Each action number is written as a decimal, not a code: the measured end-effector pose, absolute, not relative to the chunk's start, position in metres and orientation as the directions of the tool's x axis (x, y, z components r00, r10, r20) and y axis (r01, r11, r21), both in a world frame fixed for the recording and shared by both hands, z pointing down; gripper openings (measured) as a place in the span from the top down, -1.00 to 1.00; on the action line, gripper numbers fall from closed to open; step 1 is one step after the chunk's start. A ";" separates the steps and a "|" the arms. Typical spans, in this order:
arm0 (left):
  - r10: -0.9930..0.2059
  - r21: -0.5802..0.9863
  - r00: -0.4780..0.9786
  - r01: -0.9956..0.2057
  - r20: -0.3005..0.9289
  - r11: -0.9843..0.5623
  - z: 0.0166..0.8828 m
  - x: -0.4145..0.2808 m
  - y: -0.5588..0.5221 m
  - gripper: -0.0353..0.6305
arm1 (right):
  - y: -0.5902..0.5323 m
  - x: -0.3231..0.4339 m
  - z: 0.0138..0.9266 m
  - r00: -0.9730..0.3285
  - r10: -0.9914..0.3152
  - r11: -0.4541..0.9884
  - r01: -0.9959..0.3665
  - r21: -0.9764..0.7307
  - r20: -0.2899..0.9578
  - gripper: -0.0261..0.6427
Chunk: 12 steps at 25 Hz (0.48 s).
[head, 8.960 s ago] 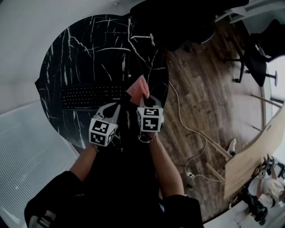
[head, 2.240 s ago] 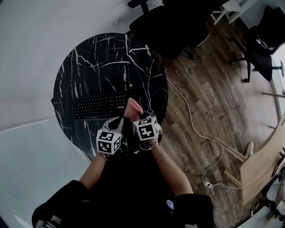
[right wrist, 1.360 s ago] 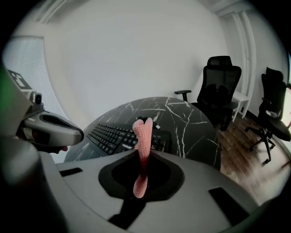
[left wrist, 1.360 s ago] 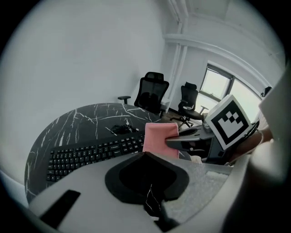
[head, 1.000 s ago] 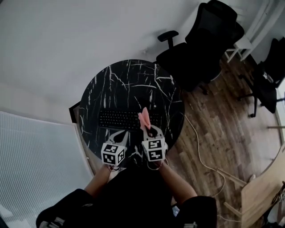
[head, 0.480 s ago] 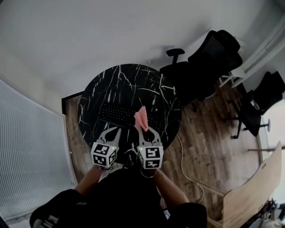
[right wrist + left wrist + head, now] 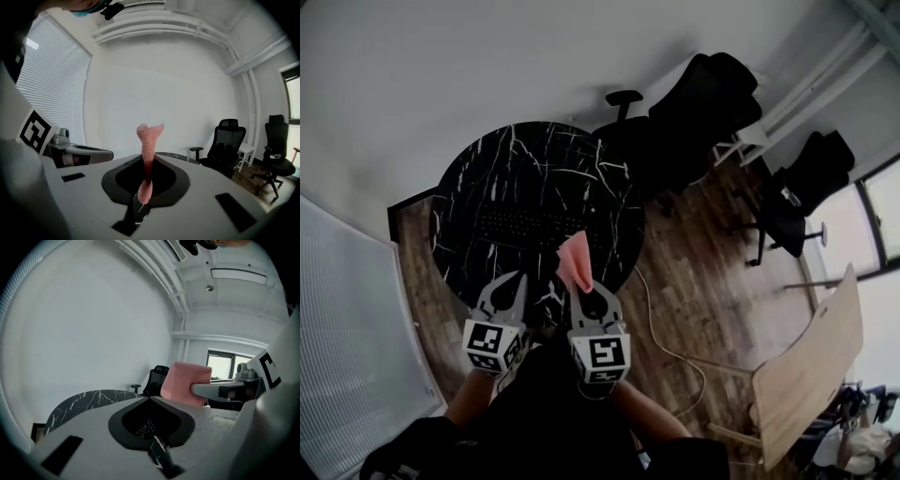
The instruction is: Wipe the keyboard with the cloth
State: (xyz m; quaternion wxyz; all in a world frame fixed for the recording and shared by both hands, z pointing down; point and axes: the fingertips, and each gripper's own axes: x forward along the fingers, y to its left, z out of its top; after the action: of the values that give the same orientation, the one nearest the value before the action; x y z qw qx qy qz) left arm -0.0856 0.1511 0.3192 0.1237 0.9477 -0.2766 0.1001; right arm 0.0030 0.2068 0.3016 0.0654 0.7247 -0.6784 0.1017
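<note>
A black keyboard lies on the round black marble table, just ahead of both grippers. My right gripper is shut on a pink cloth, which sticks up from its tips over the table's near rim. In the right gripper view the cloth stands upright, pinched at the right gripper. My left gripper hangs beside it to the left, shut and holding nothing. Seen from the left gripper, the cloth shows to the right and the table lies below.
Black office chairs stand behind the table, and another chair is further right. A cable runs over the wood floor. A wooden desk top is at the right, white slats at the left.
The cloth has come up off the keyboard's right end. Both grippers have drawn back to the table's near rim and now point level. The head view has pulled back and swung.
</note>
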 end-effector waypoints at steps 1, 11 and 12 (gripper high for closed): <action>-0.490 0.181 0.834 -0.539 0.253 -0.823 0.318 -0.084 0.156 0.90 | 0.212 0.003 0.299 0.068 -0.969 -0.078 -0.996 -0.033 0.238 0.90; -0.555 0.060 0.818 -0.568 0.151 -0.821 0.277 -0.083 0.154 0.90 | 0.219 0.017 0.261 0.089 -0.980 -0.084 -0.996 0.039 0.180 0.90; -0.561 0.054 0.816 -0.572 0.141 -0.818 0.274 -0.082 0.153 0.90 | 0.219 0.019 0.258 0.087 -0.981 -0.081 -0.996 0.043 0.174 0.90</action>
State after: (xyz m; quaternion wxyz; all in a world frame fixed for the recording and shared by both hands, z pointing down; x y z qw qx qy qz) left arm -0.0815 0.1530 0.2742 0.0470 0.9517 -0.2976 0.0592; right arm 0.0192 0.2188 0.2578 0.0750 0.7335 -0.6737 0.0497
